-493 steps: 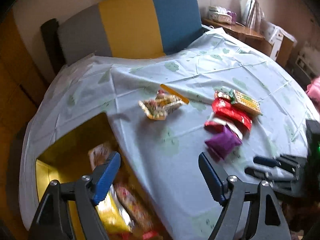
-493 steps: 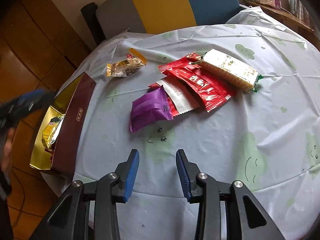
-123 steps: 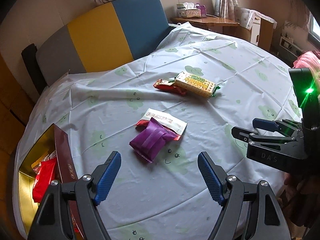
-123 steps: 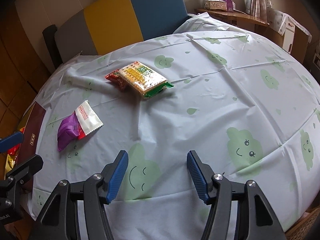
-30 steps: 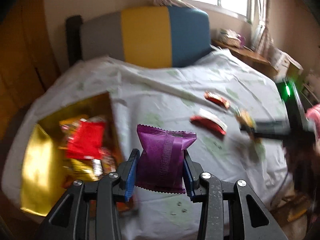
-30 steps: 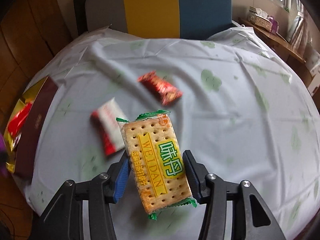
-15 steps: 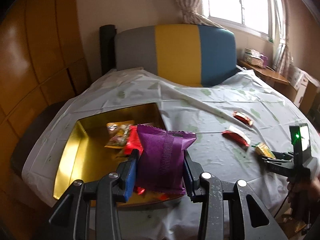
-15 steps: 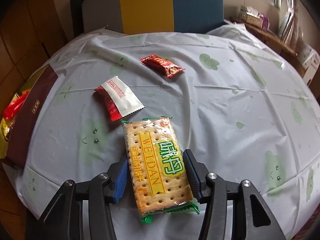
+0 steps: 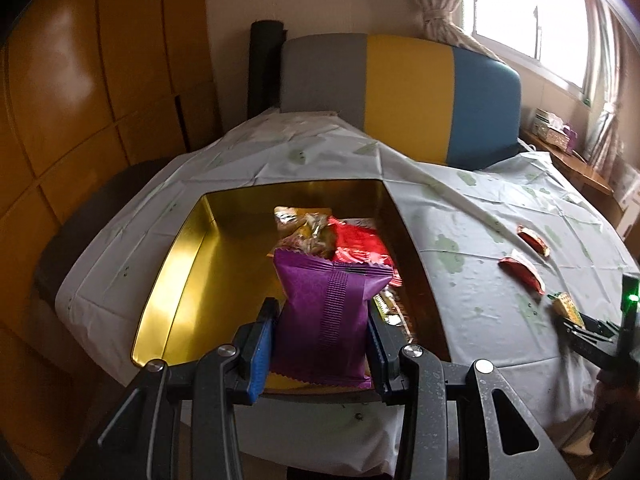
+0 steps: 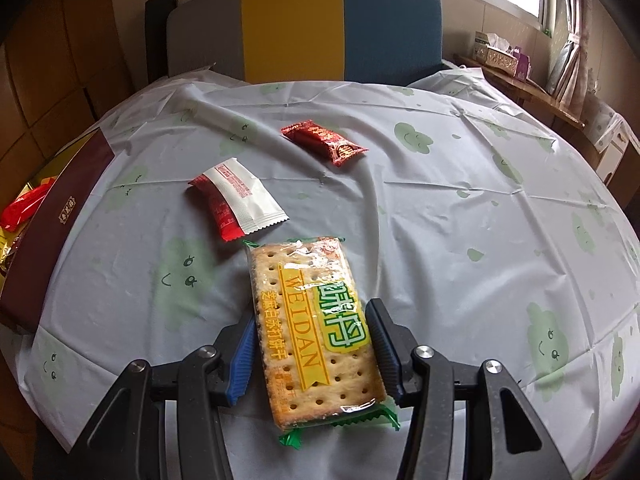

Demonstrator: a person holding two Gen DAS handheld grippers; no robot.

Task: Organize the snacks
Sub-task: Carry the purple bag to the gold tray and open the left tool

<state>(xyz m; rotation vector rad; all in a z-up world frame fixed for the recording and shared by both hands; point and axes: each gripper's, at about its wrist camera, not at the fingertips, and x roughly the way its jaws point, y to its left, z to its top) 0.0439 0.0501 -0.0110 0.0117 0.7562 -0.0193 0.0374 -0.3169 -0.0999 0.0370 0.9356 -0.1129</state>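
Purple packet (image 9: 326, 322), gripped in my left claw (image 9: 320, 344), has now come over gold box (image 9: 176, 264) at frame centre, ready to drop, while my right claw (image 10: 310, 354) grips cracker pack (image 10: 310, 316).

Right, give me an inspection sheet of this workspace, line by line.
Surface: round table under a pale cloth with green cloud faces.
Job's things: gold-lined box holding several snack packets; purple snack pack; WEIDAN cracker pack; red-and-white packet and red packet lying loose on the cloth.
Clutter: nothing seen.
Grippers: left tongs shut on the purple snack pack, above the box's near edge; right tongs shut on the WEIDAN cracker pack, over the cloth.
Cables: nothing seen.
Surroundings: grey, yellow and blue chair back, window, wooden panels, tissue box on a side shelf.
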